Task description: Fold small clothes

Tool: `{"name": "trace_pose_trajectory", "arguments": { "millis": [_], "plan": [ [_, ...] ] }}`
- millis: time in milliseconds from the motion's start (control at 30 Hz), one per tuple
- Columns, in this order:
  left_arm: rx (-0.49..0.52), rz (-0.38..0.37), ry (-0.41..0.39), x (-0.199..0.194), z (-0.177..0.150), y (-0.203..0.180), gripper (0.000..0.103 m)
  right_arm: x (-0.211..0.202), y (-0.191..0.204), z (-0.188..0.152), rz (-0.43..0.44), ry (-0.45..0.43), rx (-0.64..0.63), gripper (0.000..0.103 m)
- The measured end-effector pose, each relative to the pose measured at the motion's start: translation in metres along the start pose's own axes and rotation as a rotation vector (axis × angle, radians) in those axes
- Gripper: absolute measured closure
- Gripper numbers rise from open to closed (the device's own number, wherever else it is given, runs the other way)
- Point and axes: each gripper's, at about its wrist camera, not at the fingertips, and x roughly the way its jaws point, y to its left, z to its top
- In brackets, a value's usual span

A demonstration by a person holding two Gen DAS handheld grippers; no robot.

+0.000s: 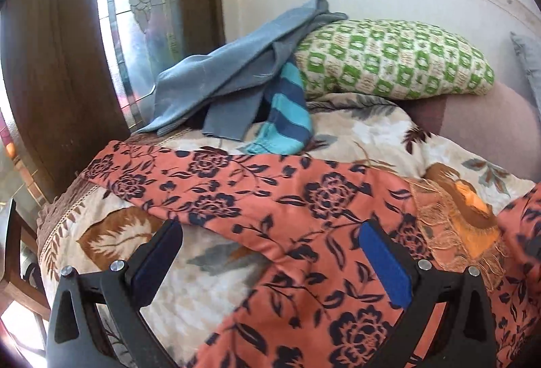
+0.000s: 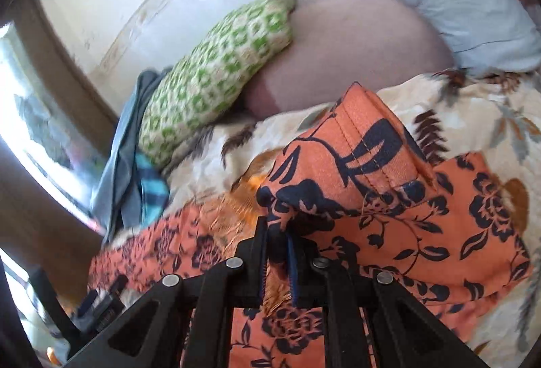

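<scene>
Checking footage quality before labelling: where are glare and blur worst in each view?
Left wrist view: window blown out at upper left, orange floral garment mostly sharp, blurred at far right. Right wrist view: motion smear throughout, green patterned pillow soft, window glare along left edge.

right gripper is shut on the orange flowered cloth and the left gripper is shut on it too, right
Not quite. The right gripper is shut on the orange flowered cloth, as the right wrist view shows. But the left gripper is open: in the left wrist view its jaws stand wide apart above the cloth, gripping nothing.
</scene>
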Motion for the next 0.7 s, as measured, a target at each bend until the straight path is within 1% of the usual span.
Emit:
{"name": "trace_pose_trajectory", "arguments": {
  "millis": [67, 133, 167, 200, 233, 267, 333, 400, 433, 467, 533, 600, 700],
  "plan": [
    [-0.036, 0.034, 0.009, 0.007, 0.005, 0.019, 0.0, 0.033, 0.033, -0.025, 0.02, 0.102, -0.066, 0.089],
    [-0.061, 0.059, 0.03, 0.014, 0.007, 0.034, 0.0, 0.057, 0.07, -0.051, -0.017, 0.177, -0.198, 0.08],
    [-0.072, 0.069, 0.043, 0.018, 0.007, 0.039, 0.0, 0.065, 0.086, -0.064, -0.033, 0.208, -0.271, 0.071],
    [-0.082, 0.078, 0.053, 0.021, 0.007, 0.045, 0.0, 0.067, 0.1, -0.075, -0.031, 0.228, -0.337, 0.061],
    [-0.093, 0.083, 0.062, 0.023, 0.008, 0.049, 0.0, 0.067, 0.111, -0.084, -0.021, 0.231, -0.393, 0.051],
    [-0.103, 0.082, 0.068, 0.025, 0.008, 0.052, 0.0, 0.063, 0.119, -0.093, -0.013, 0.216, -0.443, 0.041],
    [-0.121, 0.079, 0.077, 0.027, 0.009, 0.057, 0.0, 0.046, 0.124, -0.101, -0.002, 0.181, -0.514, 0.041],
    [-0.138, 0.062, 0.089, 0.027, 0.009, 0.059, 0.0, 0.028, 0.114, -0.1, 0.024, 0.146, -0.516, 0.04],
    [-0.148, 0.041, 0.096, 0.026, 0.009, 0.059, 0.0, 0.02, 0.106, -0.097, 0.023, 0.126, -0.503, 0.04],
    [-0.156, 0.011, 0.102, 0.025, 0.009, 0.058, 0.0, 0.017, 0.104, -0.091, 0.009, 0.109, -0.484, 0.04],
    [-0.157, -0.064, 0.13, 0.025, 0.009, 0.053, 0.0, 0.004, 0.083, -0.076, -0.036, 0.08, -0.429, 0.04],
    [-0.142, -0.146, 0.188, 0.03, 0.006, 0.045, 0.0, -0.014, 0.056, -0.062, -0.096, 0.028, -0.359, 0.04],
    [-0.071, -0.228, 0.223, 0.03, 0.001, 0.027, 0.001, -0.039, 0.012, -0.045, -0.146, -0.029, -0.209, 0.04]
  ]
}}
